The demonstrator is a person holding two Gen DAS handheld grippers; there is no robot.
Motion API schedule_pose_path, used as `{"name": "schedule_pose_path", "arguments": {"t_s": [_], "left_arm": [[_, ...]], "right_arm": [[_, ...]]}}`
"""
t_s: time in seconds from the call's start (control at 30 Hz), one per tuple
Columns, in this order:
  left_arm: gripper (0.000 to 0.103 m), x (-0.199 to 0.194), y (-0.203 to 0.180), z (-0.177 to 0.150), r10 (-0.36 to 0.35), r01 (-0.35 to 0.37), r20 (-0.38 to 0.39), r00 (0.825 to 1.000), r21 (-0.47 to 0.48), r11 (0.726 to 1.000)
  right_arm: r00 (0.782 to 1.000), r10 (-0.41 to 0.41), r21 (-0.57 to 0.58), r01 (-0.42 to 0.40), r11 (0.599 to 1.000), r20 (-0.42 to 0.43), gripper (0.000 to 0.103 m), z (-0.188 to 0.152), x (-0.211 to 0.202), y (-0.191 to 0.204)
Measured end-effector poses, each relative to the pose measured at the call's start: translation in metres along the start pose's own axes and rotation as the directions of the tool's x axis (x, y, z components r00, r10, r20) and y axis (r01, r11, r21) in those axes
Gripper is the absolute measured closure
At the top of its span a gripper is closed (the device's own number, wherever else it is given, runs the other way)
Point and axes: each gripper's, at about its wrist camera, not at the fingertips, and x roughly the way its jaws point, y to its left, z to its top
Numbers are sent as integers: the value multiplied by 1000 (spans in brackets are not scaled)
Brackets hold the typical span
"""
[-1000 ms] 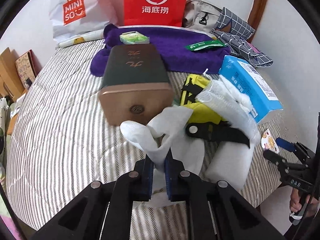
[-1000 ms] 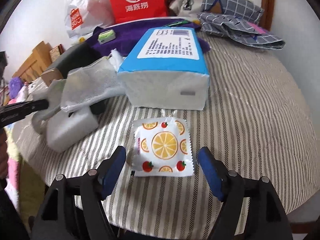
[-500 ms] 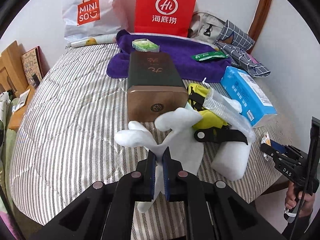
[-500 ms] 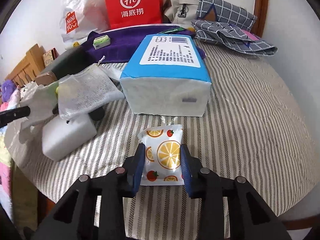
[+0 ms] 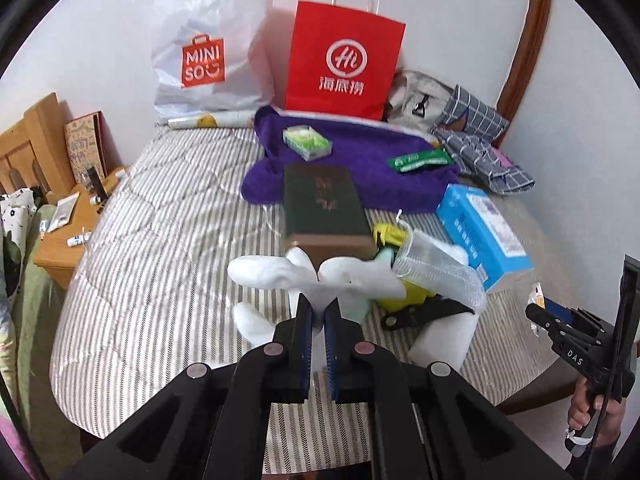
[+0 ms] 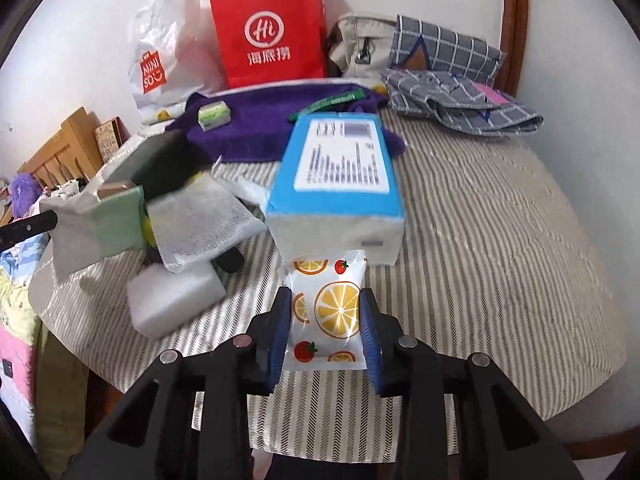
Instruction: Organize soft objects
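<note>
A: which tongs hold what?

B: left tongs pressed together on the white sock, pinched near its middle. Toe and cuff ends flop out to 9 and 3 o'clock, so its long axis runs crosswise to the fingers. Sock looks clear of the striped bed, hanging in front of the dark green box

A: right?

B: right tongs pinching the fruit-print packet by its two side edges. Packet's long axis points straight out at 12 o'clock, along the fingers, top end just short of the blue tissue pack

A: so what does the next move turn on?

B: where each goes. Soft stuff sits at 12 o'clock for both: purple towel past the box for the left, past the tissue pack for the right. Left has the box in its line, right has the tissue pack. My guess is both need to go over, not through

A: nearer side?

B: can't tell which is nearer the towel
</note>
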Motion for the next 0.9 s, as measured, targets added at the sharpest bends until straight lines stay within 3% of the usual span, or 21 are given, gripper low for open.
{"name": "schedule_pose_path", "arguments": {"t_s": [0.57, 0.9], "left_arm": [[97, -26, -3, 51, -27, 28, 81, 996, -15, 1000], [97, -17, -16, 93, -42, 42, 107, 993, 2, 999]], "right_arm": [[997, 32, -18, -31, 999, 68, 70, 56, -35, 6], [993, 65, -31, -62, 998, 100, 70, 105, -40, 9]]}}
